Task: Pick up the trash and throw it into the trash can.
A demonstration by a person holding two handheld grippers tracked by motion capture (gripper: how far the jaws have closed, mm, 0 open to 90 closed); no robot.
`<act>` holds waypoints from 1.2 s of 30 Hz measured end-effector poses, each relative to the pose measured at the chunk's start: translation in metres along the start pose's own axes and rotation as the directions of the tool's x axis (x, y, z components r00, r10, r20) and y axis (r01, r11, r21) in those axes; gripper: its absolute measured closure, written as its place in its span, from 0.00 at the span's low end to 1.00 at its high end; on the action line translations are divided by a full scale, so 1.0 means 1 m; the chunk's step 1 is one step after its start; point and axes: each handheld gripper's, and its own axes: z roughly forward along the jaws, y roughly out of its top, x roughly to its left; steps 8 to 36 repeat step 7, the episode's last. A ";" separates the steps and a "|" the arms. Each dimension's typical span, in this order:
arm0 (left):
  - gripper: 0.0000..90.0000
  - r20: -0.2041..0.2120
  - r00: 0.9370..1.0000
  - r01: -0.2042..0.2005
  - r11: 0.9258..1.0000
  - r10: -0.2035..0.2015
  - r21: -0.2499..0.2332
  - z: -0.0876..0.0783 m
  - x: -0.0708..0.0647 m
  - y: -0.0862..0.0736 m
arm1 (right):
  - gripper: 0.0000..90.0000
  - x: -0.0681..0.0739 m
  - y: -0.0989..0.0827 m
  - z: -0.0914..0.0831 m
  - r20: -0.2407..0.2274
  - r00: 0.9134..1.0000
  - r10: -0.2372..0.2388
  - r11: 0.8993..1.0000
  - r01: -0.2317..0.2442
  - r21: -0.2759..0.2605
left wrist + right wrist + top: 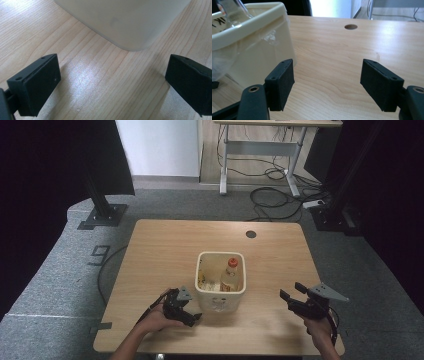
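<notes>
Left gripper [192, 317]: jaws wide apart, empty, bin [220, 295] corner just ahead. Right gripper [292, 292]: jaws wide apart, empty, bin beyond its left jaw. Bottle [230, 275] upright inside bin.

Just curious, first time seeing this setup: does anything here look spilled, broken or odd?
Nothing spilled or broken. The clear bottle with an orange cap stands inside the cream plastic bin on the wooden table, leaning slightly against its wall.

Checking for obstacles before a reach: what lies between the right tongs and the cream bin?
Nothing: in the high view, bare wooden table separates the right tongs from the cream bin. The right gripper view shows it too.
</notes>
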 end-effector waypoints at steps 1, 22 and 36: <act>0.00 0.000 1.000 0.000 1.000 0.000 0.000 0.000 0.000 0.000 | 0.30 -0.001 -0.001 0.001 -0.002 1.000 0.007 1.000 -0.007 0.004; 0.00 0.000 1.000 0.000 1.000 0.000 0.000 0.000 0.000 0.000 | 0.29 0.000 -0.002 0.002 0.001 1.000 0.002 1.000 -0.002 0.007; 0.00 0.000 1.000 0.000 1.000 0.000 0.000 0.000 0.000 0.000 | 0.29 0.000 -0.002 0.002 0.001 1.000 0.002 1.000 -0.002 0.007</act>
